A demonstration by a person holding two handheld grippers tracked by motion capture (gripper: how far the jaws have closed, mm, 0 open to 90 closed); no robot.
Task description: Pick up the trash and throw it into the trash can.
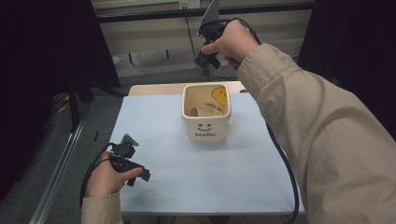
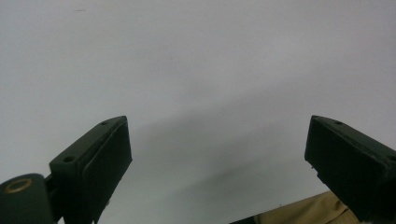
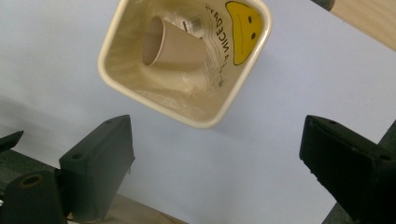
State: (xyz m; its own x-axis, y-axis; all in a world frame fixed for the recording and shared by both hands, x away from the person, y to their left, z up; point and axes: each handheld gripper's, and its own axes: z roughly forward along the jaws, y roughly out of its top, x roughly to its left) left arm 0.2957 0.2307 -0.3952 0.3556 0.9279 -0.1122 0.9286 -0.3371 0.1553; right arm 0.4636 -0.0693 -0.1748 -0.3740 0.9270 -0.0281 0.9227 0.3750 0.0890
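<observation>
A cream square bin (image 1: 206, 127) with a smiley and "Hello" on its front stands on the pale blue mat (image 1: 196, 168). A brown paper cup (image 3: 173, 45) lies tipped on its side inside the bin (image 3: 116, 70), beside a yellow smiley face printed on the inner wall. My right gripper (image 1: 206, 60) is held high over the table's far edge, behind the bin, and is open (image 3: 217, 154) with nothing between its jaws. My left gripper (image 1: 133, 170) rests low at the mat's near left corner, open (image 2: 219, 158) over bare mat.
The mat covers a light wooden table (image 1: 154, 88) whose far edge shows behind the bin. A metal rail (image 1: 60, 163) runs along the floor at the left. A black cable (image 1: 285, 172) trails along the mat's right side under the sleeve.
</observation>
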